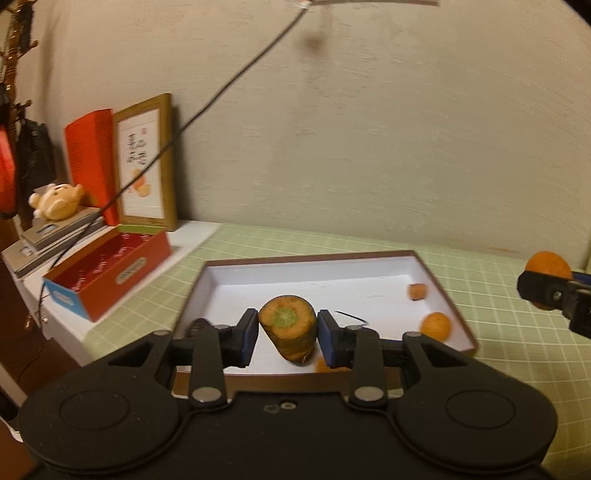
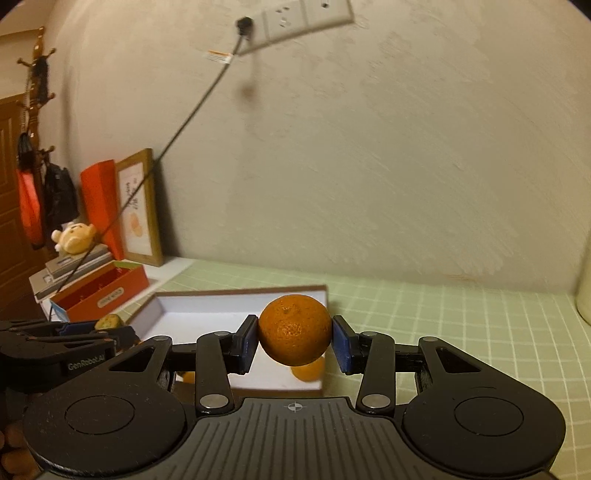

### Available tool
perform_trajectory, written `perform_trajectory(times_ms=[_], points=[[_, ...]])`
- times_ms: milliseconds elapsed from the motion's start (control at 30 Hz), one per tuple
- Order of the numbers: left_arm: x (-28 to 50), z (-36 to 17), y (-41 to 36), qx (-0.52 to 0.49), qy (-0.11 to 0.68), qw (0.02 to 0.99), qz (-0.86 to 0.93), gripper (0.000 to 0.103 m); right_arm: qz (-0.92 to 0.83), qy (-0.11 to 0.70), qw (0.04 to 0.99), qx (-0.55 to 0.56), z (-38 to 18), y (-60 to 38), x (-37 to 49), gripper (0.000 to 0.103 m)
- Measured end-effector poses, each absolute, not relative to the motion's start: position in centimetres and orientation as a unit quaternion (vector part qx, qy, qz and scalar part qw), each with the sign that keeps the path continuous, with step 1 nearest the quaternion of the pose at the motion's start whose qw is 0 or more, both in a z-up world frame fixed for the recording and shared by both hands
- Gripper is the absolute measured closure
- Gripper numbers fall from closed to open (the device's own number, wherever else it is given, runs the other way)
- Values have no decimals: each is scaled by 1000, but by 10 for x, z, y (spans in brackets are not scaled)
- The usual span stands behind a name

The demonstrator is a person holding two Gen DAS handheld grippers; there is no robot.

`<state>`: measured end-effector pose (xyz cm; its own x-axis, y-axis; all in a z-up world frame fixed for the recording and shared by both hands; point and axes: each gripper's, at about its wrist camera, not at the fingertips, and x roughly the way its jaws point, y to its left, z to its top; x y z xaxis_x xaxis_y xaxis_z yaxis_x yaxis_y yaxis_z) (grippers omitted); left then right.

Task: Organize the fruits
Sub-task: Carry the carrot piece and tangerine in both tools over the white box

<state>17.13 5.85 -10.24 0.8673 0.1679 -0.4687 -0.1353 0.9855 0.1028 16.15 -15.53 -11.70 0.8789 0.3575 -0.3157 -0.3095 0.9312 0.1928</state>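
I hold the left gripper (image 1: 287, 338) clamped on a stubby orange carrot piece (image 1: 289, 330) and the right gripper (image 2: 294, 341) clamped on a round orange mandarin (image 2: 294, 329), both over the shallow white-lined cardboard tray (image 1: 314, 284); I judge each should be lowered near the tray's right edge before parting the jaws.

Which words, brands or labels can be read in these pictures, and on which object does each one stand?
"GenRobot.AI": on the left gripper, on its black body in the right wrist view.
Framed picture: dark writing, too blurred to read.
Red box: oval label, blurred.
Cable tag near the wall socket: too small to read.
Stacked books: labels unreadable.
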Motion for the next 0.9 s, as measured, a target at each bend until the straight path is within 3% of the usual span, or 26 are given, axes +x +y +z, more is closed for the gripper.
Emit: perform_trajectory(times_ms=[900], points=[[212, -108, 111, 9, 248, 962, 112, 78, 195, 188, 962, 40, -127, -107, 231, 60]])
